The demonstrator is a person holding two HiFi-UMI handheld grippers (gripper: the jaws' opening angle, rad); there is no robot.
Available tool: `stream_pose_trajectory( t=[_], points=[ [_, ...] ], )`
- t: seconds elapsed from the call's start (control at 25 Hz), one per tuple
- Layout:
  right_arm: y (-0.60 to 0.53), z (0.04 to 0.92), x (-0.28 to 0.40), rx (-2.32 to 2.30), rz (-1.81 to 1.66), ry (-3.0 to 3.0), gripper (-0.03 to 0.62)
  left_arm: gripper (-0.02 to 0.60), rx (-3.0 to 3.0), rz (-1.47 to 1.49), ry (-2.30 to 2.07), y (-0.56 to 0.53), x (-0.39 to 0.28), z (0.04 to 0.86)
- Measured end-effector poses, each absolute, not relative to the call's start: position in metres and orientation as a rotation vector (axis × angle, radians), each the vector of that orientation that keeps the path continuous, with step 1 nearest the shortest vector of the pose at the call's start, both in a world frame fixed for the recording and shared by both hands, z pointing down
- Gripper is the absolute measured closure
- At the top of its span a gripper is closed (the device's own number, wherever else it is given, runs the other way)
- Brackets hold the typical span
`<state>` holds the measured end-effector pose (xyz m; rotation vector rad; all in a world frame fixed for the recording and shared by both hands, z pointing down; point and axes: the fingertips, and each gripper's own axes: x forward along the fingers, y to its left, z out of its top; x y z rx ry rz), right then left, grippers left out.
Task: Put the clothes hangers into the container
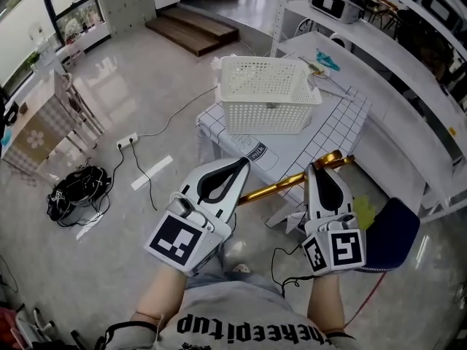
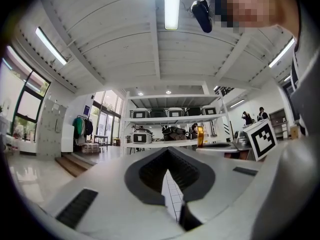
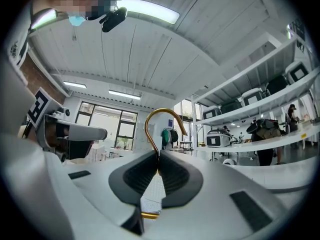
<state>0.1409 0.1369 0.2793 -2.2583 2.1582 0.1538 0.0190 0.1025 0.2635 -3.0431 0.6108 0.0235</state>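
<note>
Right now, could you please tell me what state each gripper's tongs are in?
The left gripper: tongs closed, nothing between them.
The right gripper: tongs closed on the hook of the gold clothes hanger.
</note>
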Motion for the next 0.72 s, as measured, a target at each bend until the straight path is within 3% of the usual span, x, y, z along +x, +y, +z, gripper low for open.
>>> stream_pose_trajectory(
  t=[0.72],
  points=[
    [0.049, 0.282, 0.152, -2.421, 0.117, 2.024, 0.551, 0.568, -3.064, 0.047, 0.423, -0.003, 0.03, 0.262]
  ],
)
